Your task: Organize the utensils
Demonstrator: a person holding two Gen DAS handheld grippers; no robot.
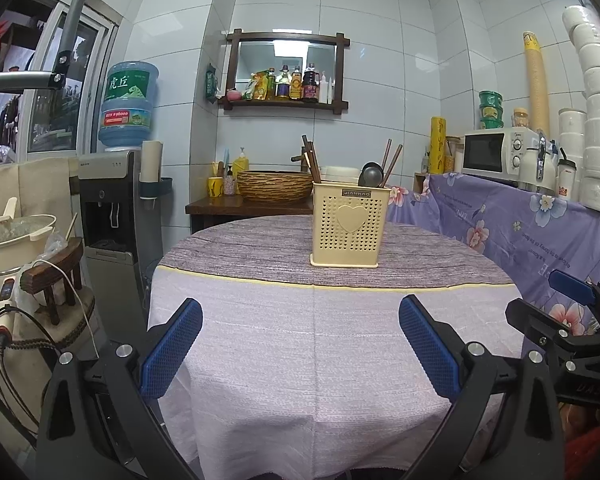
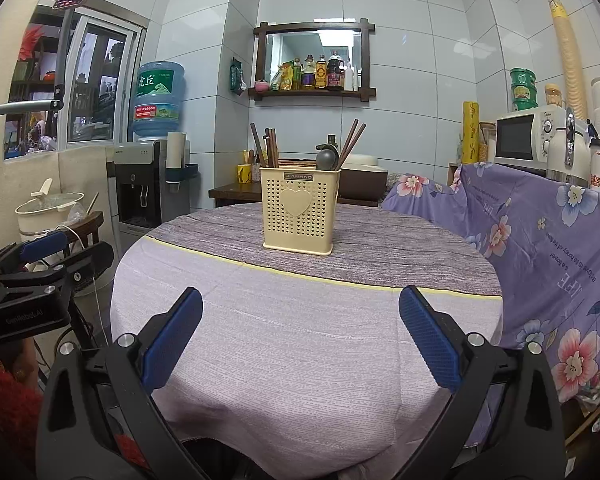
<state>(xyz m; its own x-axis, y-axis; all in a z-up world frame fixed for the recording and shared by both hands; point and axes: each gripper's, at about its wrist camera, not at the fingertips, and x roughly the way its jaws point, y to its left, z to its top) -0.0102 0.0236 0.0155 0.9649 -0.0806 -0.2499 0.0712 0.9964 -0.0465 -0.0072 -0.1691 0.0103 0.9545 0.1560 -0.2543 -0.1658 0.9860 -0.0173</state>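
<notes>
Utensil holder (image 1: pixel 346 224): a cream perforated caddy with a heart on its front stands upright on the round table (image 1: pixel 300 360), on the grey far band of the cloth, at 12 o'clock from both grippers.

Contents: brown chopsticks (image 2: pixel 270 146) lean out at its left side, a second pair of chopsticks (image 2: pixel 352 140) at its right side, and a dark metal ladle (image 2: pixel 327 158) sits between them, bowl up. All the utensils in view stand in the holder; no loose utensil shows on the cloth.

Stage: this arrangement fits a sort already finished, and equally a caddy yet to be emptied or regrouped. The views do not settle which, so no particular move is advised.

Handling, as a judgement: any work at the holder would call for a grip on one item at a time near its exposed upper end, drawn or lowered along the holder's upright axis. The caddy looks light and could tip or slide on the cloth; bracing its wall with the other tool would be prudent.

Left gripper (image 1: pixel 300 340): jaws spread wide, nothing between them, low over the near pale cloth at 6 o'clock from the holder, well apart from it.

Right gripper (image 2: pixel 300 340): likewise spread and empty, same relation, beside the left.
</notes>
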